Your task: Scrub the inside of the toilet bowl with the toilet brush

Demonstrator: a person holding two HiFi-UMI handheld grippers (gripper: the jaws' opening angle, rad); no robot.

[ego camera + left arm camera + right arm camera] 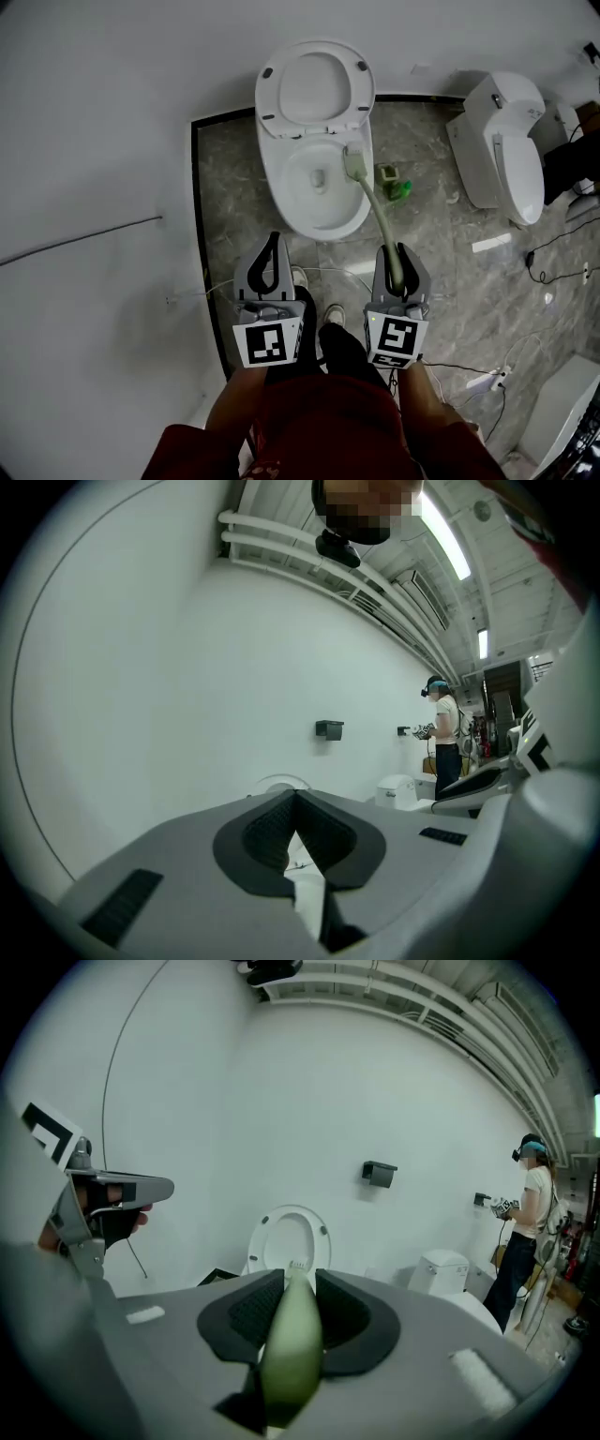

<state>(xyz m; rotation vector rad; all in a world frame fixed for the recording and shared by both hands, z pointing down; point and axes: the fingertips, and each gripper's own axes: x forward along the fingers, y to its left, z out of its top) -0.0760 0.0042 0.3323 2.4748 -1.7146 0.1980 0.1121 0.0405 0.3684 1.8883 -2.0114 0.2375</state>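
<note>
Holding the toilet brush [373, 202] by the near end of its pale green handle, our right hand-held gripper [397, 253] is clamped on it. The bristle head sits at the right rim of the toilet bowl [319, 227], not down in the basin. We judge the main risk lies there. The handle is long, curved and gripped only at its end, so a sideways push against the porcelain could twist it in the jaws. It could also send the head skipping over the rim onto the floor [422, 216]. A hard stroke toward the far side might knock the raised seat [316, 89], which stands open behind the bowl. Our left hand-held gripper [274, 246] hangs near us, left of the right one, jaws together on nothing, so it cannot steady a slipping handle. Loose cables [531, 259] trail over the floor on the right, well apart from the bowl, and could catch a foot if we step that way.

We count one brush, two hand-held grippers and one green holder [394, 185] just right of the bowl. Two toilets are plain to see: ours and a second toilet [502, 141] at the far right. A white shape at the near right corner we cannot identify. One other person [530, 1222] stands far off to the right.
</note>
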